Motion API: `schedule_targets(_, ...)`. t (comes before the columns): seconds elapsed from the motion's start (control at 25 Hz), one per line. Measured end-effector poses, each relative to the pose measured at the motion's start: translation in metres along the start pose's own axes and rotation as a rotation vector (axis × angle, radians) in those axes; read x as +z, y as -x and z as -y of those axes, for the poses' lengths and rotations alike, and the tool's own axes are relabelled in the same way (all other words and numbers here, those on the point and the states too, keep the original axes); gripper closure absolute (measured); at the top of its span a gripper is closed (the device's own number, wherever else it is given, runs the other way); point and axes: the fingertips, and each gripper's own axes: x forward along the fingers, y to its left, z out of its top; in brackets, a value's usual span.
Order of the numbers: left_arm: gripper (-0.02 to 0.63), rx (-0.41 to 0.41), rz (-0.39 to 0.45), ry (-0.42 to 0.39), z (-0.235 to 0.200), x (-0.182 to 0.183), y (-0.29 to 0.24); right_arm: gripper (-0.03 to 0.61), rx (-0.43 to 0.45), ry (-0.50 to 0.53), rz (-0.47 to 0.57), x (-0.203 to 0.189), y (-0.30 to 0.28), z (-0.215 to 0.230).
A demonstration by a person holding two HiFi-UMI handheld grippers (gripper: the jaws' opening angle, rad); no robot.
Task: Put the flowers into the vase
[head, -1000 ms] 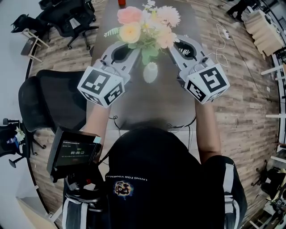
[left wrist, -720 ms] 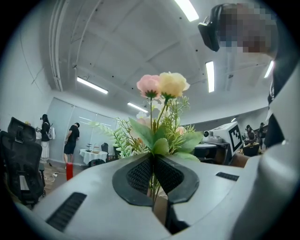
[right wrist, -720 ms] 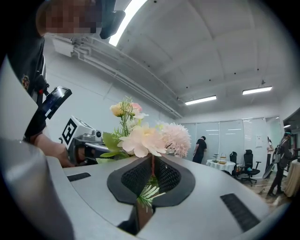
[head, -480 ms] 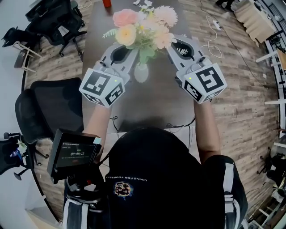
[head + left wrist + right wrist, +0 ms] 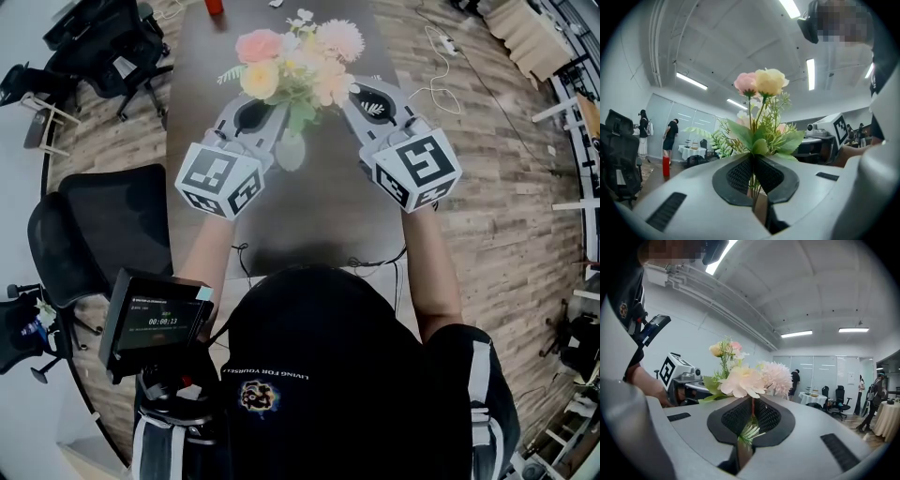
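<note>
Chair: black mesh chair (image 5: 103, 220) stood off the left edge of the dark table (image 5: 328, 216), as it had a second earlier.
Screen: small screen (image 5: 155, 323) sat at my left hip, and its timer had ticked up by one count.
Left claw: my left claw (image 5: 274, 114) (image 5: 753, 164) lay level, jaws pinched together on the green stems under the pink and yellow blooms. The grip was unchanged.
Flowers: the flowers (image 5: 291, 67) hung as one bunch between both claws, right above the vase, lowest leaves at its mouth. I could not tell whether any stem was inside yet.
Vase: the pale vase (image 5: 291, 152) stood upright on the table between my two claws, as before.
Right claw: my right claw (image 5: 345, 94) (image 5: 750, 417) lay level too, jaws closed on a stem under the pale pink blooms. Its marker cube had drawn nearer the left one.
</note>
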Motion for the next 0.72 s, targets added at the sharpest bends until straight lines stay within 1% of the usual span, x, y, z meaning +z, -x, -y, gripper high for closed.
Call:
schedule_targets(0.28,0.604,0.021,-0.049,0.013,-0.007,-0.029,0.006,0.552,0.018,-0.014,-0.051,-0.026,-0.008,-0.010)
schedule_targets(0.56,0.604,0.048,-0.149,0.038,-0.011,-0.076,0.016,0.552,0.039,-0.032,-0.142,-0.072,-0.012,-0.029)
schedule_targets(0.72,0.603,0.055,-0.195,0.058,-0.012,-0.101,0.021,0.552,0.050,-0.024,-0.187,-0.094,-0.015,-0.037)
